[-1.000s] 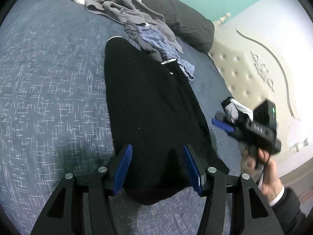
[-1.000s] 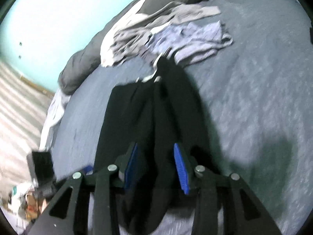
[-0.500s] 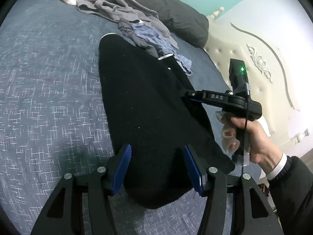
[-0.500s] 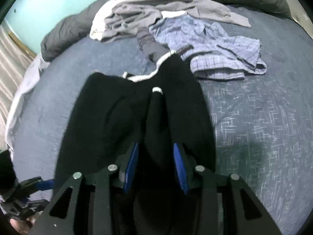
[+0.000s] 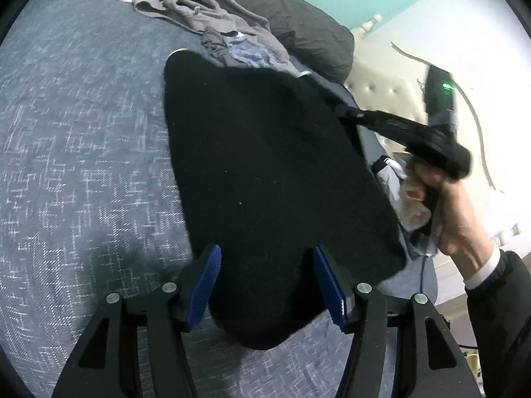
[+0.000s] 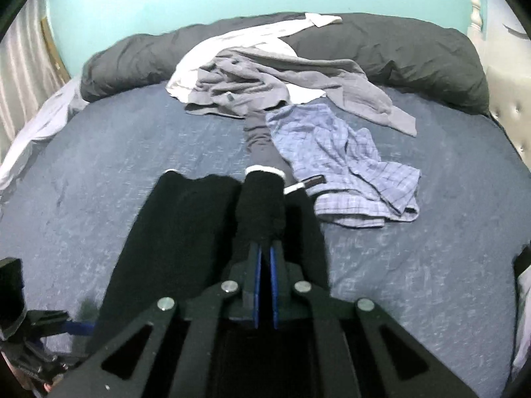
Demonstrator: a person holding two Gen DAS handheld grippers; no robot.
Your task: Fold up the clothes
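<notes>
Black knit garment (image 5: 265,179) lies lengthwise mid-bed on the blue woven bedspread (image 5: 83,152). Right gripper (image 6: 264,262) is clamped on its folded sleeve, nearer the headboard-side edge. Left gripper (image 5: 265,285) straddles the near hem, jaws opening, nothing pinched.

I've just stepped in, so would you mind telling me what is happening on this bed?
A person is folding a black garment spread on the blue bedsheet, with a hand-held gripper in each hand. The right hand-held gripper is shut on a fold of the black cloth near its white-trimmed sleeve. The left hand-held gripper hovers with its jaws opening over the garment's near end, gripping nothing. A pile of grey, white and blue checked clothes waits further up the bed, unfolded.
</notes>
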